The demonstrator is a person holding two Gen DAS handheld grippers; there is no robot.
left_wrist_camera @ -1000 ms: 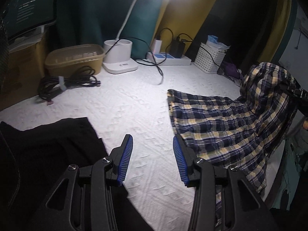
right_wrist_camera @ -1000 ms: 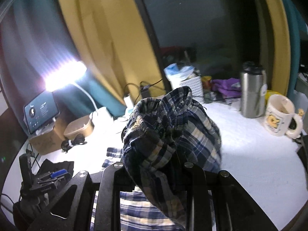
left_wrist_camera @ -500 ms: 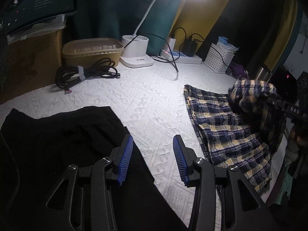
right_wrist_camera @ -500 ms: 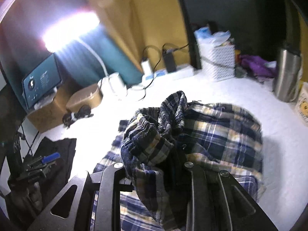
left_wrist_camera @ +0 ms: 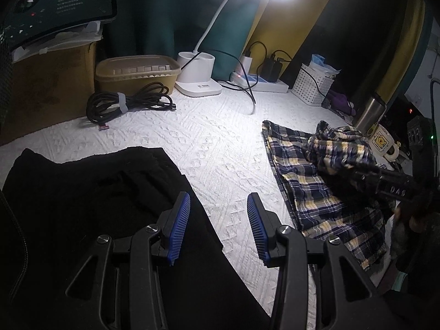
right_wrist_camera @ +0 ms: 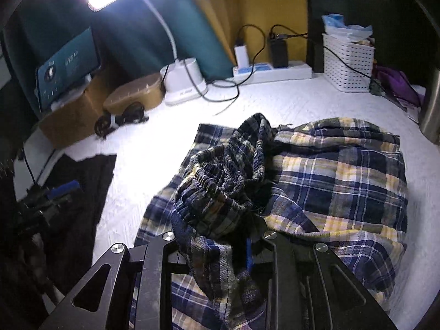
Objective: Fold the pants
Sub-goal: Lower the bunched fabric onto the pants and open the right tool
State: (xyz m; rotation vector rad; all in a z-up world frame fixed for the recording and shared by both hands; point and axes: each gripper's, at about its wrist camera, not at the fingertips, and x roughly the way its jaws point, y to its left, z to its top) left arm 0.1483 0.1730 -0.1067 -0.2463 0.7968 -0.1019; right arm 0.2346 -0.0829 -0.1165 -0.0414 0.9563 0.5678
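A white textured cloth covers the table (left_wrist_camera: 214,148), lit by a desk lamp (left_wrist_camera: 198,79) before teal and yellow curtains. The plaid pants (right_wrist_camera: 338,181) lie on the right part of the table, one half doubled over the other; their gathered waistband (right_wrist_camera: 228,176) is bunched up and clamped in the right tongs (right_wrist_camera: 220,250), which are closed on the cloth. The right tongs' dark body carries pale letters that look like "DAS", seen from the left wrist camera. The left tongs (left_wrist_camera: 218,228) stand partly apart, holding nothing, above the edge of a black garment (left_wrist_camera: 90,203) spread on the left of the table. Behind the pants, a white perforated basket (right_wrist_camera: 348,66) holds blue and clear plastic packets, with a purple cloth (right_wrist_camera: 396,85) beside it. A power strip (right_wrist_camera: 272,73) carries two plugged chargers. A tan lidded tub (left_wrist_camera: 137,73) sits by the lamp base; its contents cannot be made out. A bundled black cable (left_wrist_camera: 126,104) lies before it. A mug (left_wrist_camera: 383,144) printed with a cartoon figure stands beside a steel flask (left_wrist_camera: 370,112). The screen (left_wrist_camera: 55,2) shows writing too small to read
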